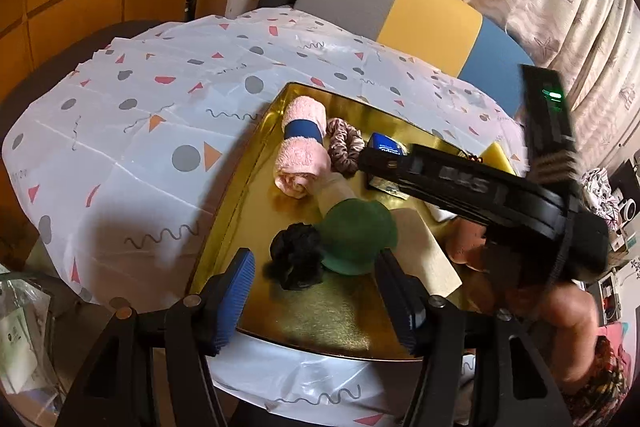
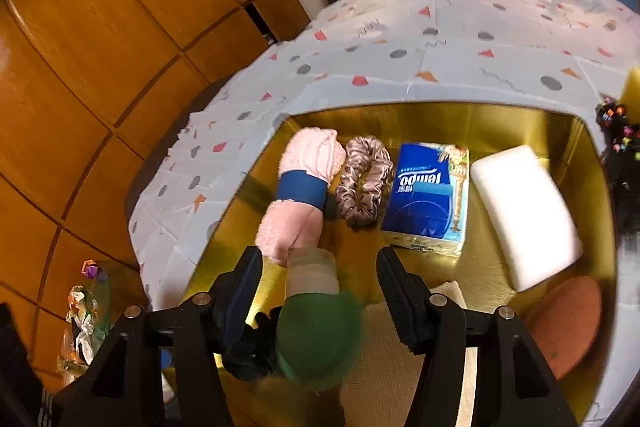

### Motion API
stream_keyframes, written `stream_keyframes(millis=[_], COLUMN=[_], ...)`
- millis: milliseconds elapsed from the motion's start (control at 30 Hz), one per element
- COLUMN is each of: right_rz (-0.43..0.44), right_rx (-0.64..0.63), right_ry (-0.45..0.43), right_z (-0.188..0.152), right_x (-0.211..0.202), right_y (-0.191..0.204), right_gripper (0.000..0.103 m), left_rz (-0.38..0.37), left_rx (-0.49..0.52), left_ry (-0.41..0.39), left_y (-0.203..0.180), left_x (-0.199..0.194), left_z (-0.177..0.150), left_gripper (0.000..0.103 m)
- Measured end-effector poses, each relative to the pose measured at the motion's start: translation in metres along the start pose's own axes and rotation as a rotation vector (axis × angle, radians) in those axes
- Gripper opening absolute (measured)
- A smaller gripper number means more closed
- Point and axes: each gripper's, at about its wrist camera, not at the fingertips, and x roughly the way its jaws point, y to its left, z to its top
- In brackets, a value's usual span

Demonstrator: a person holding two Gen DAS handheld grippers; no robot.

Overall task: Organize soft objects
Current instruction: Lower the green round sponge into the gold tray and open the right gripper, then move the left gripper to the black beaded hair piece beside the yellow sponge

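Gold tray (image 2: 440, 115) sits on a patterned tablecloth (image 1: 132, 131). Along its upper part, from left: pink towel roll (image 2: 308, 183), scrunchie (image 2: 364, 183), blue tissue pack (image 2: 428, 199), white sponge (image 2: 524, 215). Lower centre: green brush (image 2: 320, 339), between the right gripper's (image 2: 320, 287) spread jaws, untouched. Left gripper (image 1: 316, 295) spread, holding nothing, with a black scrunchie (image 1: 296, 259) just beyond it.

My left wrist camera looks steeply down from the near edge of the gold tray (image 1: 240, 203), close in, with the right claw's body crossing its right side. My right wrist camera sits nearer, angled down over the tray's middle. Both share the pink towel roll (image 1: 301, 151) (image 2: 306, 187), green-capped bottle (image 1: 352, 231) (image 2: 316, 315) and patterned table (image 1: 140, 115) (image 2: 400, 67).
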Motion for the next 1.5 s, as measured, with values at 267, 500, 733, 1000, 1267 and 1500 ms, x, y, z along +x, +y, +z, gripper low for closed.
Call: stream_keyframes(millis=[267,500,733,1000,1267,1500], right_rz=[-0.014,-0.132,-0.27,-0.384,-0.496,-0.525], right_rx=[-0.025,-0.019,0.053,0.1,0.045,0.153], right_ry=[-0.11,-0.163,-0.111,-0.048,-0.063,-0.137], right_z=[-0.003,-0.014,-0.04,-0.059,-0.041,-0.037], right_x=[-0.058,-0.102,-0.121,-0.134,-0.142,-0.162], right_y=[-0.006,-0.043,-0.114,-0.184,-0.227,-0.265], right_gripper=[0.065,0.07,0.07,0.07,0.07,0.07], left_rz=[-0.032,-0.125,-0.172,-0.215,-0.261,-0.22], left_rx=[0.023,0.091,0.178,0.212,0.226,0.272], left_ry=[0.009,0.0,0.016,0.041,0.064,0.115], left_y=[-0.006,-0.027,-0.053,-0.087,-0.154,-0.218], left_x=[0.002,-0.003,-0.001,0.003,0.017,0.053], left_z=[-0.004,-0.012,-0.025,-0.033,-0.009,0.013], left_gripper=[0.062,0.062,0.062,0.063,0.064,0.064])
